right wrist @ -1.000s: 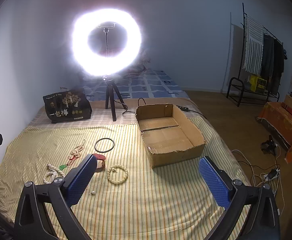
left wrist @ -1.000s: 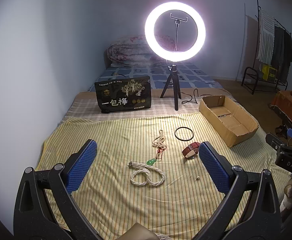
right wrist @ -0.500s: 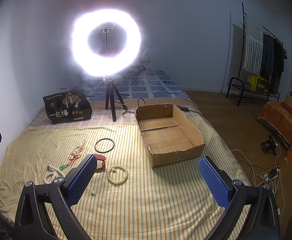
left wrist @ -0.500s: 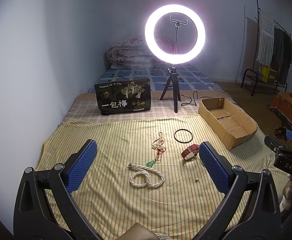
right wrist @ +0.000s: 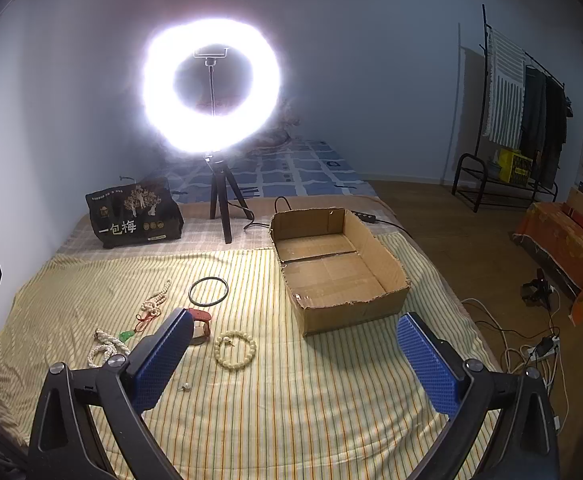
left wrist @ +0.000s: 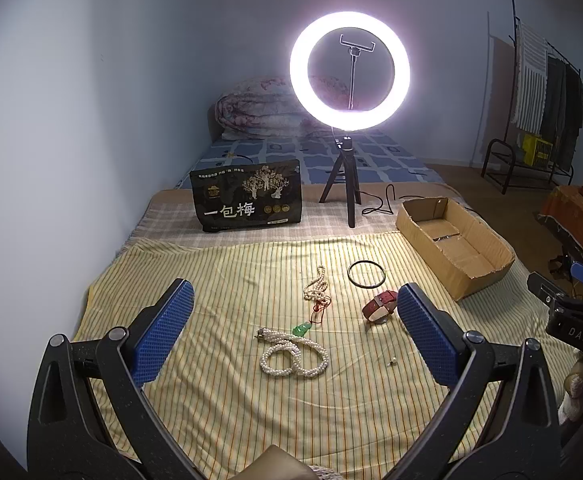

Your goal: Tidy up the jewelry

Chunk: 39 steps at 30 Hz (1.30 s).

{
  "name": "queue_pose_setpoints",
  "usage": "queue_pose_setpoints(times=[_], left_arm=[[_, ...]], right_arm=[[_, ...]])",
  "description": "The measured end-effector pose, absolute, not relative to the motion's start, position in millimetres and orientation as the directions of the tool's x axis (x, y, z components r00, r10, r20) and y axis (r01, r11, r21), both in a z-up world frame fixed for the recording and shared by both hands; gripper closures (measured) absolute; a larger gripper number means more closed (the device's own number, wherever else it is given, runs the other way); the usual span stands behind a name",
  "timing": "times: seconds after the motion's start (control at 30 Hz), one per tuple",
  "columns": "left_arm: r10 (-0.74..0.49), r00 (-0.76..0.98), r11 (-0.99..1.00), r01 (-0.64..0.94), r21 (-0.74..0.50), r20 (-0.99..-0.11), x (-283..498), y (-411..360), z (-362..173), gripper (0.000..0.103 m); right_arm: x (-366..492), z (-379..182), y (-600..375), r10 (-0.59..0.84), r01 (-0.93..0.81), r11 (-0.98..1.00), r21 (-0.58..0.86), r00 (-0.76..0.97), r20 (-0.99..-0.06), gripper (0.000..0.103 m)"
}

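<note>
Both the left gripper (left wrist: pixel 293 330) and right gripper (right wrist: pixel 294 356) are hovering spread wide and empty above the striped cloth (right wrist: pixel 291 420). Jewelry is lying mid-cloth: pearl necklace (left wrist: pixel 293 356), red watch (left wrist: pixel 379 307), bead bracelet (right wrist: pixel 234 349); cardboard box (right wrist: pixel 337 268) is sitting near the cloth's right edge

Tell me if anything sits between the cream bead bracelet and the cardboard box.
Nothing visible does. The cream bead bracelet lies on the striped cloth to the left of the cardboard box, with only bare cloth between them. The red watch lies on the bracelet's far side.
</note>
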<state>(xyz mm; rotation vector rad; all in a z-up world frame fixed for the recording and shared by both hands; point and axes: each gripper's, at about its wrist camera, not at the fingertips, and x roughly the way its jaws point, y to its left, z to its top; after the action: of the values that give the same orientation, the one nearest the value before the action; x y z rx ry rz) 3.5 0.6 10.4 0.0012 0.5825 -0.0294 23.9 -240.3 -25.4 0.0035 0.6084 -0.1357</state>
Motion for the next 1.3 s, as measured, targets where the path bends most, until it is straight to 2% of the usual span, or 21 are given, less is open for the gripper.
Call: queue_pose_setpoints(times=[1.3], left_arm=[[-0.007, 0.837, 1.0, 0.011, 0.003, -0.548, 4.4, 7.6, 11.9, 0.0]], right_arm=[[25.3, -27.2, -238.0, -0.121, 0.121, 0.992, -0.039, 0.804, -0.582, 0.0]])
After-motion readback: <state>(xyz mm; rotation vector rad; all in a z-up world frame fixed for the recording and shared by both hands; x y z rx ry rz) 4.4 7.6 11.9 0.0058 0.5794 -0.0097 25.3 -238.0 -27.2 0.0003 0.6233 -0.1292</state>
